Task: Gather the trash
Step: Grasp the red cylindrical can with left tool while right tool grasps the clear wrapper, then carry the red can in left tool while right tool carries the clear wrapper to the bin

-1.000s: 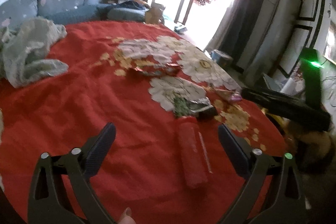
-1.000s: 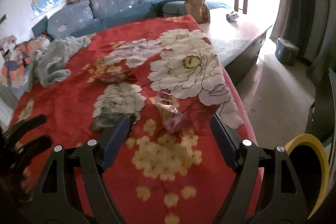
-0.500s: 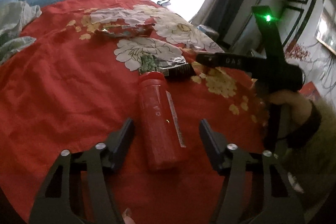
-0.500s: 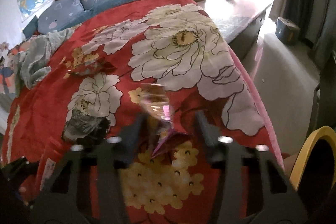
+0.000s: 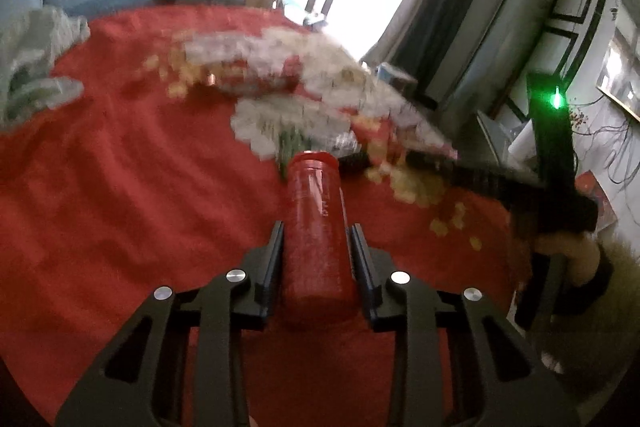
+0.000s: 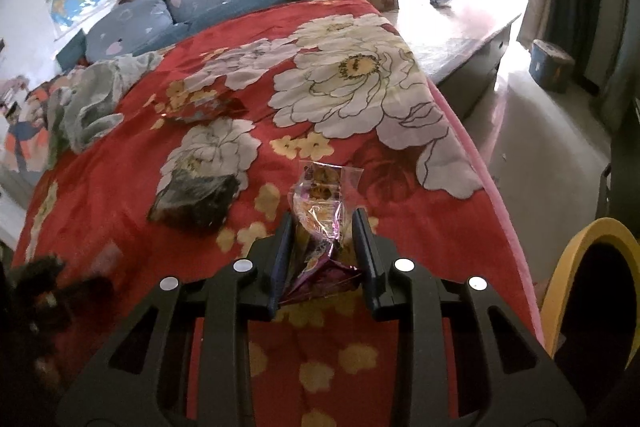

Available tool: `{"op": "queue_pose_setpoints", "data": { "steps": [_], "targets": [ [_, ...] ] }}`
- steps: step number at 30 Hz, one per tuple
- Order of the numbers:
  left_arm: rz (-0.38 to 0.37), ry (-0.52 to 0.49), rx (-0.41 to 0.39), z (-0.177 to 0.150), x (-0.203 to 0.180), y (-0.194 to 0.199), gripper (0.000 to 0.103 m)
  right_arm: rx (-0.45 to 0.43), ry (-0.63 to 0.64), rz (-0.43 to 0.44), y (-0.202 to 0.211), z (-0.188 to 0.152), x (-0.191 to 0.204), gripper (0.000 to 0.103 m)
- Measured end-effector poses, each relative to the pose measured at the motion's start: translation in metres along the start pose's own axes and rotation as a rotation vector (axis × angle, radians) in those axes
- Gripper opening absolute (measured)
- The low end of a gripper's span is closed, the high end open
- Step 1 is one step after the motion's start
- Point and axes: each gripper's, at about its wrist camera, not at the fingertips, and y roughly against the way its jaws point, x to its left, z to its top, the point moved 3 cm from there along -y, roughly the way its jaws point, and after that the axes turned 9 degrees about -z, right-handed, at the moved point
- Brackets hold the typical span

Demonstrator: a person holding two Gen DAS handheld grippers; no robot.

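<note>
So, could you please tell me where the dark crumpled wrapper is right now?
In the right wrist view, the dark crumpled wrapper lies on the red floral blanket, left of the purple snack packet and partly over a white flower.

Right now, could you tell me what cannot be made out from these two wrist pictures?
- Left wrist view: motion blur smears the wrappers beyond the red bottle; the left gripper, closing on it, hides its lower end.
- Right wrist view: the right gripper covers the bottom of the clear snack wrapper.
- Right wrist view: the yellow-rimmed bin is cut off by the edge.
</note>
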Motion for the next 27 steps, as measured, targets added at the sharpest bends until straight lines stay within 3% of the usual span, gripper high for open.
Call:
{"op": "queue_pose_setpoints", "data": {
  "steps": [8, 27],
  "targets": [
    [-0.019, -0.047, -0.083, 0.024, -0.025, 0.022, 0.03, -0.037, -0.012, 0.022, 0.029, -0.007, -0.009, 0.024],
    [-0.102, -0.148, -0.085, 0.038, -0.084, 0.004, 0.03, -0.129, -0.167, -0.055, 0.087, -0.014, -0.088, 0.024]
  ]
}}
